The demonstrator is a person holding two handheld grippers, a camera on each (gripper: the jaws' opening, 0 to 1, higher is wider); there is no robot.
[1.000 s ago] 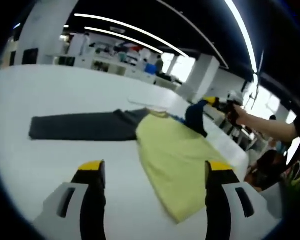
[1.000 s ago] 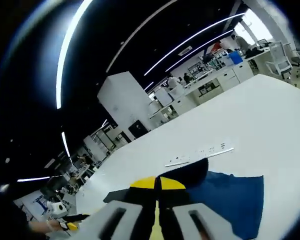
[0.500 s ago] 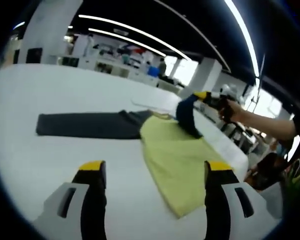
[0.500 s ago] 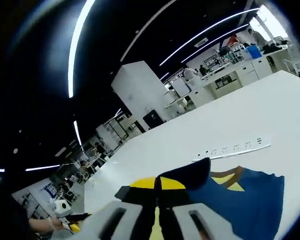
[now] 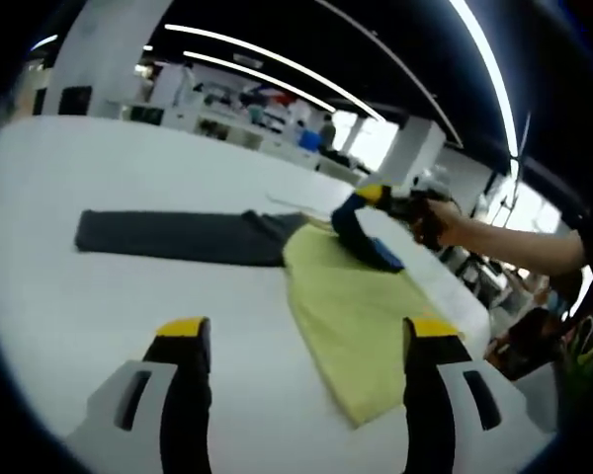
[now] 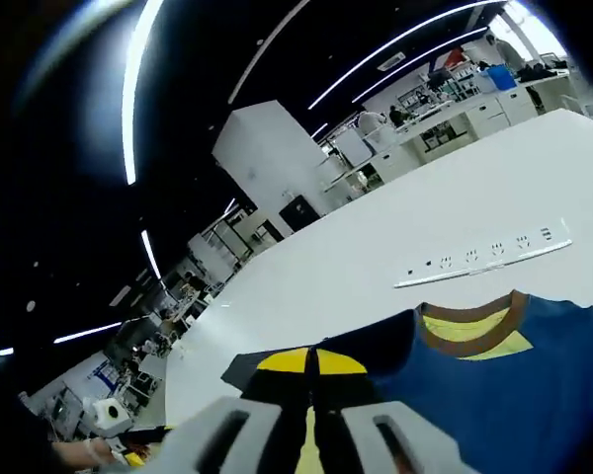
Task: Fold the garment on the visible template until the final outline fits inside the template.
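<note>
While the left gripper (image 5: 295, 341) hovers low over the white table (image 5: 99, 296) with its yellow-tipped jaws spread wide and nothing between them, the right gripper (image 6: 312, 361) has its jaws pressed together on a dark blue fold of the garment (image 6: 494, 385). In the left gripper view, a person's hand (image 5: 437, 219) reaches in from the right on an outstretched forearm, holding that gripper above the far part of the cloth, where the blue fabric hangs in a bent flap. The garment's yellow-green side (image 5: 361, 316) lies flat on the table, with a dark grey sleeve (image 5: 168, 237) stretched out to the left. A brown-trimmed collar (image 6: 474, 326) shows in the right gripper view, and beyond it a white strip (image 6: 484, 265), probably a power strip, lies on the table.
</note>
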